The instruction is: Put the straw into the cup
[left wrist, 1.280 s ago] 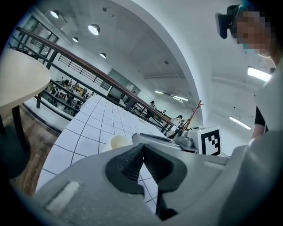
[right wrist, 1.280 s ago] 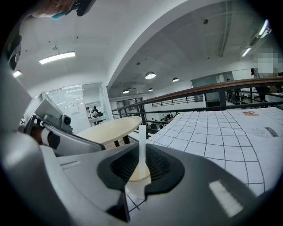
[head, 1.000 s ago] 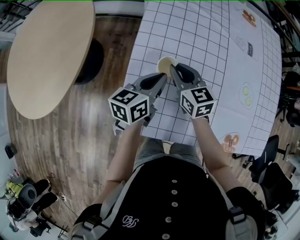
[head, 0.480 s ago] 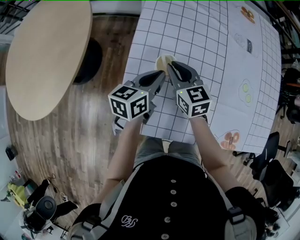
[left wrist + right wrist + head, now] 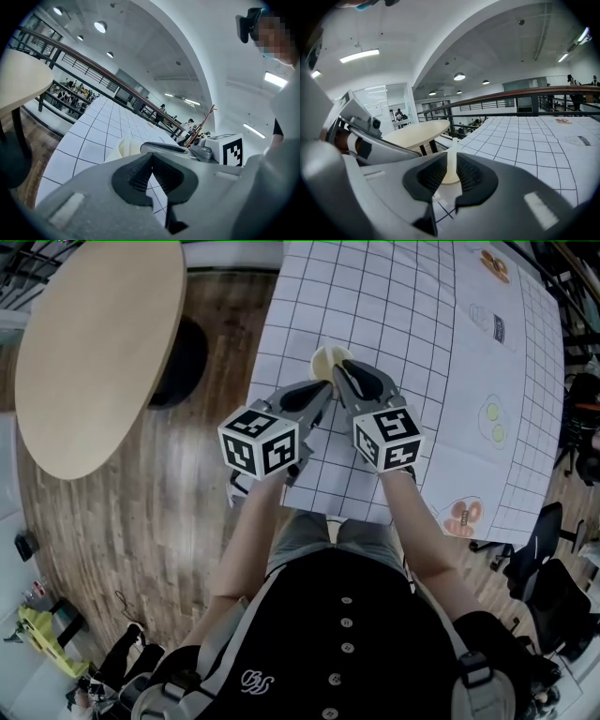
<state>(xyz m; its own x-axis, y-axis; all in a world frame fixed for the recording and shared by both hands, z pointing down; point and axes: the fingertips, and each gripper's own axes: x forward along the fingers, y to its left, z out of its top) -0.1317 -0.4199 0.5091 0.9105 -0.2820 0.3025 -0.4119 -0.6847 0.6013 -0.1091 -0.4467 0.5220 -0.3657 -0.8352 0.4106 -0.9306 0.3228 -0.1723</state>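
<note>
Straw (image 5: 452,151) could miss or tip the cup (image 5: 449,178). The cup looks light and nothing steadies it, so a skewed push down could knock the rim and slide it over the counter (image 5: 394,315). A thin straw could also slip or kink if squeezed off-centre. Letting go too early, before the lower end is well inside, may let it topple out.

The straw stands upright, pinched between the jaws of the right gripper (image 5: 451,164), its top poking above them. The cream cup sits right behind and under the jaws. Whether the straw's lower end is already inside the cup cannot be told.

In the head view the cup (image 5: 326,360) is near the counter's left edge, touching or just beyond the right gripper's tips. The left gripper (image 5: 151,161) is clenched with nothing in it. The cup (image 5: 123,149) lies just beside its tip, not between the jaws.
</note>
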